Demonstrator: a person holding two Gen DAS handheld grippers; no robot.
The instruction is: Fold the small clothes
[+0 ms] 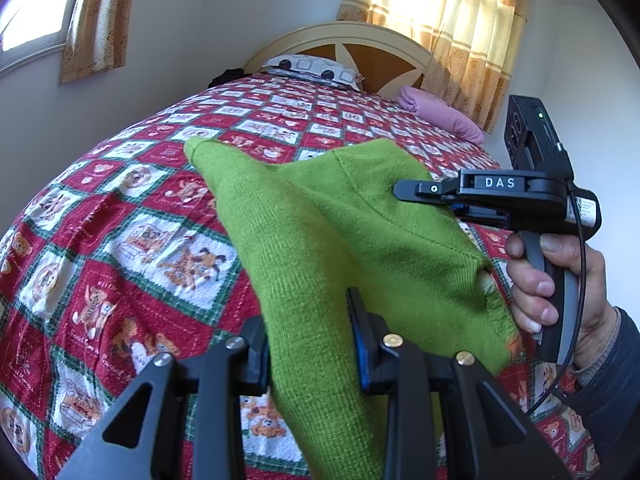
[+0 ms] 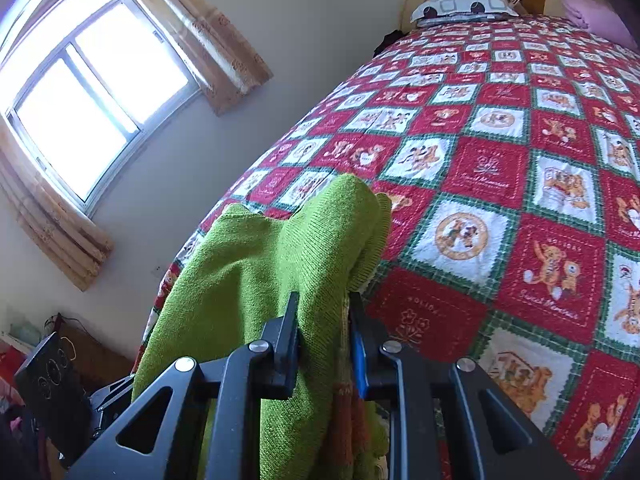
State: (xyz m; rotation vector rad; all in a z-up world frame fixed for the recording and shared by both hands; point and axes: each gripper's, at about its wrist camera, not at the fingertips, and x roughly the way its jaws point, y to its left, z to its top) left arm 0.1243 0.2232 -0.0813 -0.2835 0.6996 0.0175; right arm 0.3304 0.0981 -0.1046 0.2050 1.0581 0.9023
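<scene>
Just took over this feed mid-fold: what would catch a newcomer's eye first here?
The bright green sweater, pinched in both the left gripper and the right gripper and held up over the bed. Under it, the loud red-and-white checked quilt with bear pictures covers the whole bed. At the far end lie a patterned pillow and a pink cloth by the headboard.

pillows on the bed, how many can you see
2: a white patterned pillow in the middle against the headboard, and a pink pillow at its right end. The green sweater could hide others.
</scene>
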